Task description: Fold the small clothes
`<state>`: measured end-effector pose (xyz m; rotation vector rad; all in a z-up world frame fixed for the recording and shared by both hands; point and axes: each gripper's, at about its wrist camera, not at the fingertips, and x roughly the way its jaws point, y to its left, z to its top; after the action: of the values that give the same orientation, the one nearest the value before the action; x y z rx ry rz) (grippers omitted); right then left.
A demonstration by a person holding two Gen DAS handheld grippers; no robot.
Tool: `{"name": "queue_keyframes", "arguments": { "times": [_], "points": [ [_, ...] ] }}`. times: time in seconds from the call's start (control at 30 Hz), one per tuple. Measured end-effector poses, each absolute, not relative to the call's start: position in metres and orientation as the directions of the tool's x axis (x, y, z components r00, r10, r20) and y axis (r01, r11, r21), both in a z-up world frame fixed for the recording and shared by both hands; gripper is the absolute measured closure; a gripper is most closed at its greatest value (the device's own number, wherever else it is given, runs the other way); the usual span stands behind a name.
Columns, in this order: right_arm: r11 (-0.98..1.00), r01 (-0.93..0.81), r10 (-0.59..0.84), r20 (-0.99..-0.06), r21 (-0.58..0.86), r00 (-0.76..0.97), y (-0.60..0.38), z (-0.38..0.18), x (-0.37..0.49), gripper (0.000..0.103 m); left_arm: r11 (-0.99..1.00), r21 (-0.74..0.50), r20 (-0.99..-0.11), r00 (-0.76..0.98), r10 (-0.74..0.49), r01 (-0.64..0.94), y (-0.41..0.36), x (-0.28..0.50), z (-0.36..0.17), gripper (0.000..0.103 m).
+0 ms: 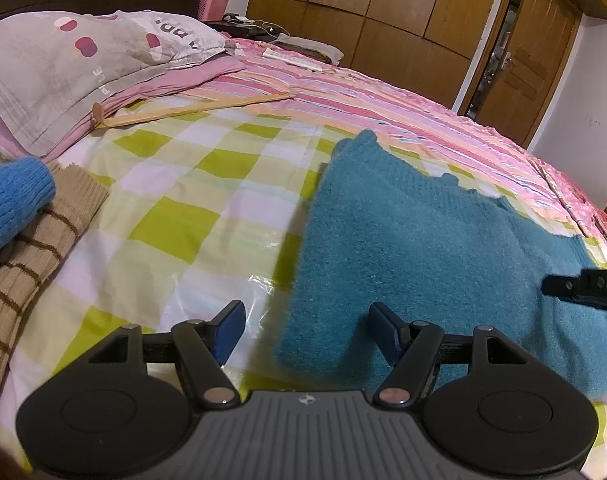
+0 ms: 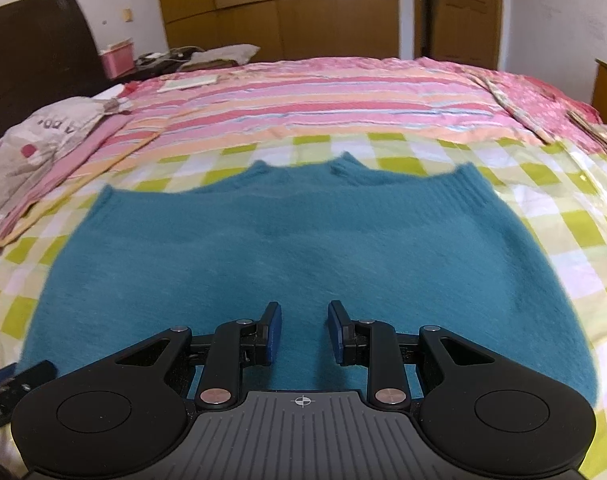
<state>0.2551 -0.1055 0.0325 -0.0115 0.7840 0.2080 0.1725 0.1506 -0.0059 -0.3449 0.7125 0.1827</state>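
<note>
Spread across the green-and-white checked sheet lies our fuzzy teal knitted sweater, soft, light and floppy, so we judge its near hem corners the best hold, while our left gripper and right gripper hover spread, pinching nothing.

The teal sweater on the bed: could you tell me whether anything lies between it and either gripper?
Nothing visible does. The teal sweater lies flat on the checked sheet, the open right gripper directly over it and the open left gripper straddling its edge.
</note>
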Motion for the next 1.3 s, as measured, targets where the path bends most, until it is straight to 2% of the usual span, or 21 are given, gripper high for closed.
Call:
{"name": "queue_keyframes", "arguments": {
  "times": [0.53,0.7,1.17,1.23,1.3],
  "points": [
    [0.908,-0.414,0.337,-0.709,0.07,0.62,-0.007,0.051,0.271,0.076,0.926,-0.254,-0.671,0.74,0.039,-0.279,0.155,0.172,-0.006,0.029],
    [0.883,-0.463,0.364,-0.73,0.073,0.578,0.02,0.051,0.277,0.069,0.926,-0.254,-0.671,0.74,0.039,-0.279,0.155,0.172,-0.006,0.029],
    [0.882,-0.453,0.361,-0.803,0.13,0.473,0.068,0.041,0.311,0.063,0.925,-0.266,-0.678,0.735,0.019,-0.27,0.153,0.174,-0.01,0.029],
    [0.882,-0.45,0.365,-0.81,0.142,0.459,0.074,0.041,0.316,0.06,0.927,-0.265,-0.68,0.733,0.016,-0.266,0.151,0.173,-0.01,0.029],
    [0.879,-0.456,0.36,-0.821,0.139,0.444,0.081,0.041,0.321,0.048,0.927,-0.266,-0.681,0.733,0.013,-0.263,0.15,0.173,-0.01,0.029]
  ]
}}
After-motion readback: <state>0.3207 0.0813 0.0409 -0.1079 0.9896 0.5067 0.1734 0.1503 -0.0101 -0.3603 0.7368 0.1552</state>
